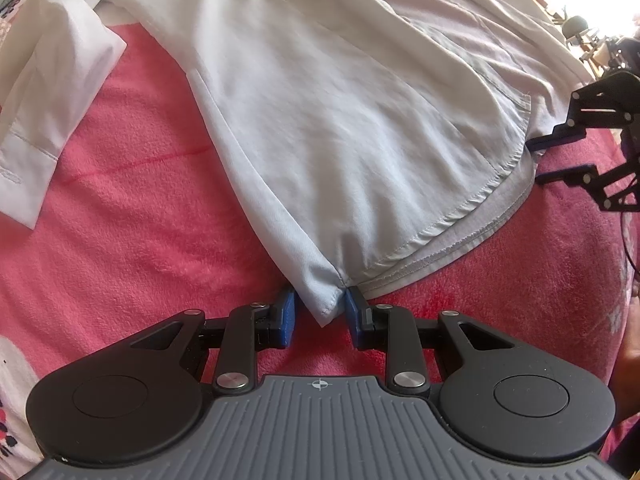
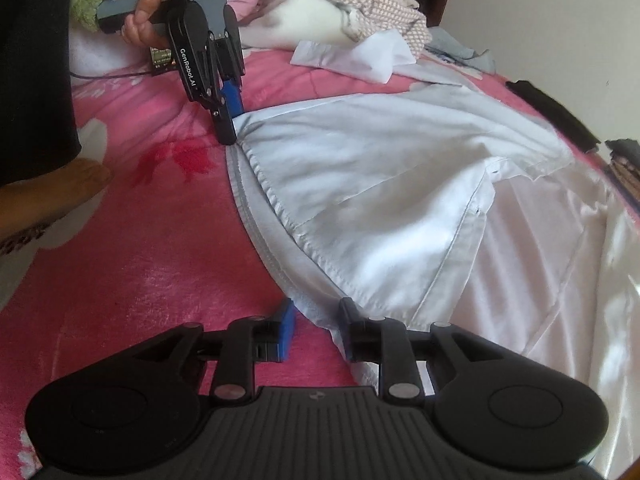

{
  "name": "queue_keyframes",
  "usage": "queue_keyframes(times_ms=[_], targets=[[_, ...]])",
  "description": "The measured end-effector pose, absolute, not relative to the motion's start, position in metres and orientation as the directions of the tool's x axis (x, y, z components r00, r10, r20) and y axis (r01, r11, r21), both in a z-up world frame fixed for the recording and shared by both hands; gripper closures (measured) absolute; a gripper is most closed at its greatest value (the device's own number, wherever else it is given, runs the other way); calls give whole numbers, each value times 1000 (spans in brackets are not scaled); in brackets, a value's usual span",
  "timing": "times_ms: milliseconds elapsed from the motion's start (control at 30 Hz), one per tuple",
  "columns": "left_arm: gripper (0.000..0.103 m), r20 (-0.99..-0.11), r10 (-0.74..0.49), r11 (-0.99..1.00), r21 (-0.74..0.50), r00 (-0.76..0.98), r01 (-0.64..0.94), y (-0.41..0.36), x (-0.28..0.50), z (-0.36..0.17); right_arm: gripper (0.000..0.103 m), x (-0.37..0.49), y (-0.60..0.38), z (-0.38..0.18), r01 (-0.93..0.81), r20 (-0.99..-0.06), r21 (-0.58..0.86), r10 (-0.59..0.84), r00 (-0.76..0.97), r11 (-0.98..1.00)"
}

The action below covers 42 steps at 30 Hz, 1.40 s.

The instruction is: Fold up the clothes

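Observation:
A white shirt (image 1: pixel 340 120) lies spread on a pink blanket (image 1: pixel 140 220), one side folded over the body and its hem toward me. My left gripper (image 1: pixel 320 312) is shut on the hem's left corner, and creases fan out from that pinch. The right wrist view shows the same gripper (image 2: pixel 230 132) pointing steeply down onto the shirt (image 2: pixel 380 168), held by a hand (image 2: pixel 140 12). My right gripper (image 2: pixel 316 328) is open at the other end of the hem; cloth lies between its jaws with a gap beside the left pad. The left wrist view shows it (image 1: pixel 536 163) with fingers apart.
The shirt's sleeve and cuff (image 1: pixel 40 100) lie loose at the left on the blanket (image 2: pixel 140 260). A pile of other clothes (image 2: pixel 360 8) sits at the far side of the bed. A dark item (image 2: pixel 552 112) lies by the right edge. A dark-clothed body (image 2: pixel 36 60) stands at the left.

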State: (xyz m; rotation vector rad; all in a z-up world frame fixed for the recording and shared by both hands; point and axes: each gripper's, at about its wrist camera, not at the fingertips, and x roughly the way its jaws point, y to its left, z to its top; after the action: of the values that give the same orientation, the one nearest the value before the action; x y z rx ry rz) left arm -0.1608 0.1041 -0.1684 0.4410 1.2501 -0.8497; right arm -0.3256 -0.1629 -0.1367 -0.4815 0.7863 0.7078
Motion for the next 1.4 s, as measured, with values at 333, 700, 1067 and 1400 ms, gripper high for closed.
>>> queue_keyframes(times_ms=[333,700,1067,1400], targets=[[77,-945,-318,623,-153,70,767,105,-159,-169,103,-319,-177,-122,-706,-810,54,444,383,707],[77,-947,-314,618,-151,66,772,101,-159,-170,87,-345,-179,-108,-739,-794,-151,365,486,656],[77,-948,-312,611,-146,66,778,102,-159,-170,81,-349,-185,-132,-782,-810,-285,296,506,555],[77,-946,-317,606,-154,60,780,105,-158,-171,102,-293,-221,-120,-685,-839,146,456,298,714]])
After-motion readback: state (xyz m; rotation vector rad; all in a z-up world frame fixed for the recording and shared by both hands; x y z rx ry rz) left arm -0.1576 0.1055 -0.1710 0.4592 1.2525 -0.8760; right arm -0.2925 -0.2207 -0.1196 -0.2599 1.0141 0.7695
